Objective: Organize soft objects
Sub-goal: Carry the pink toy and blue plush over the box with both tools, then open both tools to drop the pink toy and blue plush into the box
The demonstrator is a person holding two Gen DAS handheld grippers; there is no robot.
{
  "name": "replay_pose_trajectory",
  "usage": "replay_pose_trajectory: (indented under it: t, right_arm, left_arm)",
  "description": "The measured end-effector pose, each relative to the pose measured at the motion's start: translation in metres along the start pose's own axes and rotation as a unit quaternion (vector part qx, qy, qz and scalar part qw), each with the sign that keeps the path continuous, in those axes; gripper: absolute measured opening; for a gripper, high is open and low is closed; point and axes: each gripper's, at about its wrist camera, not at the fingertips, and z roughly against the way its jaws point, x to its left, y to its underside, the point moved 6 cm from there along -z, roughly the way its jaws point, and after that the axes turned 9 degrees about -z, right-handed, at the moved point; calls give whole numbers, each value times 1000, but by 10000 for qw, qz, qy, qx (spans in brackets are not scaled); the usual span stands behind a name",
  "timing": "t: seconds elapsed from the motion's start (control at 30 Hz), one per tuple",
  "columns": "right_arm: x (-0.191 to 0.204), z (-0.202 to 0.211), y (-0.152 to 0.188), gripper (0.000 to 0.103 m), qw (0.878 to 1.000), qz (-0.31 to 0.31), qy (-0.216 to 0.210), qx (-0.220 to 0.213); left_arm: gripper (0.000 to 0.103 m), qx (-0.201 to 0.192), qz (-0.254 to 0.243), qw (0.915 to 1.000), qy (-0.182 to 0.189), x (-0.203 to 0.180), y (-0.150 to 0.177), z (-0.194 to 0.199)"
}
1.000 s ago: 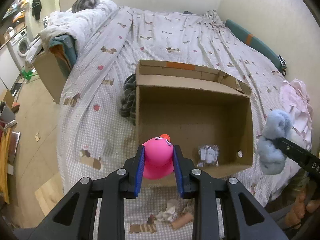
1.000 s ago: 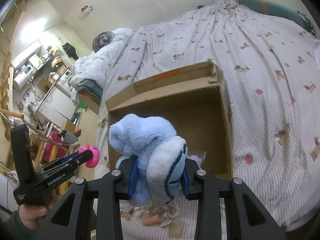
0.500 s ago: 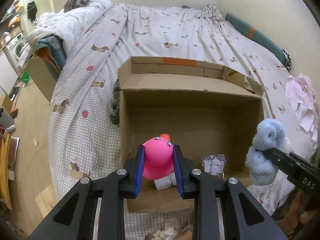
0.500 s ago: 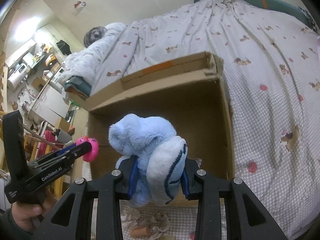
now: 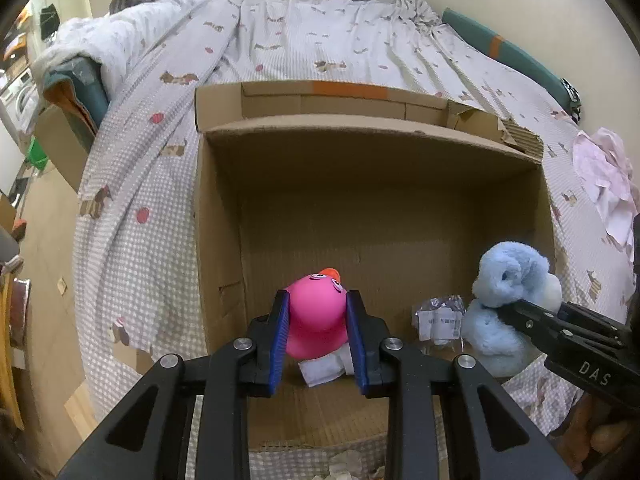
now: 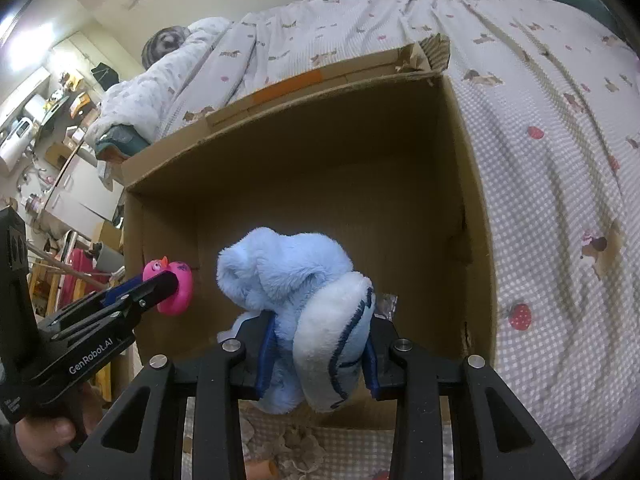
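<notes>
Over the open cardboard box (image 5: 216,216), left gripper (image 5: 318,330) clamping upright pink duck (image 5: 316,316), beak pointing far, right gripper (image 6: 316,354) gripping blue plush (image 6: 288,280)

Even indoor light, shadowed box (image 5: 372,184) interior, strong fisheye edge distortion.

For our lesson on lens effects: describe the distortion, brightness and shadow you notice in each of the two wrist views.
Left wrist view: fisheye bends the cardboard box rim into a curve, dark vignette fills the corners, and the box interior sits in soft shadow. Right wrist view: same bulging, a bright glare patch at upper left, the blue plush toy evenly lit.
</notes>
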Motion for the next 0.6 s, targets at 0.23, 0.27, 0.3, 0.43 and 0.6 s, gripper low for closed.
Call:
replay_pose_trajectory:
  t: [0.23,0.27,0.3,0.43,0.6]
  right_arm:
    - [1,-11,2,39,9999,-23,97,63]
    - [1,-12,2,39,9999,-40,101,72]
    - [1,-12,3,40,9999,-52,103,70]
    - [-2,-13,3,41,9999,-90,117,58]
    - [-3,-12,3,42,9999,-128,106,25]
  left_arm:
    - [25,54,-79,10000,1,-4,5,-6]
    - [25,57,-83,9999,7,-5,6,-6]
    - [25,56,-84,9999,10,-5,6,-5]
    - [25,45,-88,9999,36,-7,6,-4]
    - [30,58,-13,10000,73,-6,7,-4]
